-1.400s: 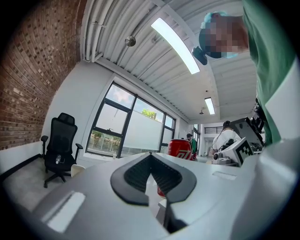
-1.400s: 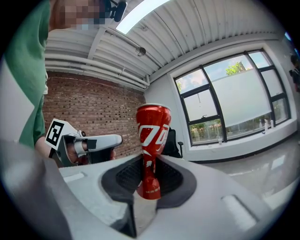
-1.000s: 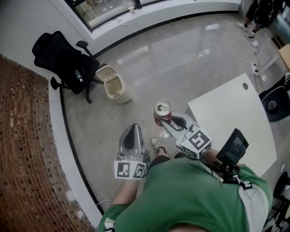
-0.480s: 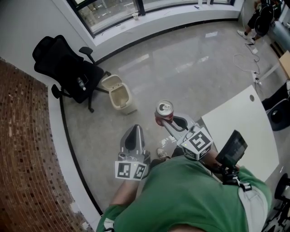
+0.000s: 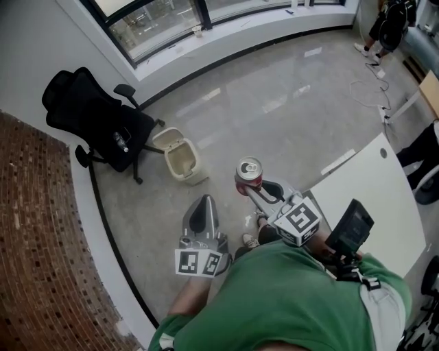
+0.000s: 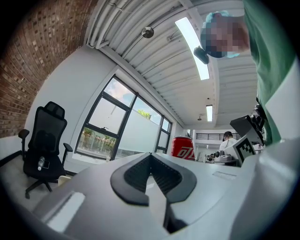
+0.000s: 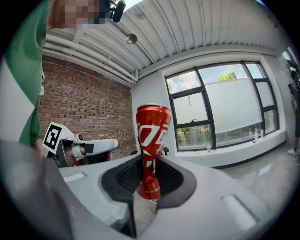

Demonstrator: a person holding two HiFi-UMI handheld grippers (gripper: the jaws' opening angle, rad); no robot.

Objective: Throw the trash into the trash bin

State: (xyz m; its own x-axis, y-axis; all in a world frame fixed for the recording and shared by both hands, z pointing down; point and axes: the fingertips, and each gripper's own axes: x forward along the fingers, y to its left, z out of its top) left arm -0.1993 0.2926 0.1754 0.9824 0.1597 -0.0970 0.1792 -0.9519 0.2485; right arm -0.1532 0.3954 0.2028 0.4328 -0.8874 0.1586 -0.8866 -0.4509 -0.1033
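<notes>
A crushed red soda can (image 5: 247, 175) stands upright in my right gripper (image 5: 256, 188), whose jaws are shut on its pinched waist; the right gripper view shows the can (image 7: 152, 150) squeezed between the black pads. My left gripper (image 5: 200, 214) is held lower left of it, shut with nothing between its jaws (image 6: 151, 174). A cream open-topped trash bin (image 5: 178, 157) stands on the floor ahead and to the left, beside a black office chair (image 5: 96, 123). The can (image 6: 183, 147) also shows in the left gripper view.
A white table (image 5: 374, 199) lies at the right with a black device (image 5: 350, 227) near its edge. A brick wall (image 5: 41, 233) runs along the left. Windows (image 5: 164, 17) line the far side. Cables (image 5: 374, 89) and a person's legs (image 5: 387, 24) are at far right.
The view has shifted forward: the bin and chair sit a little lower and nearer in the head view. Both grippers keep their pose, the can still held.
</notes>
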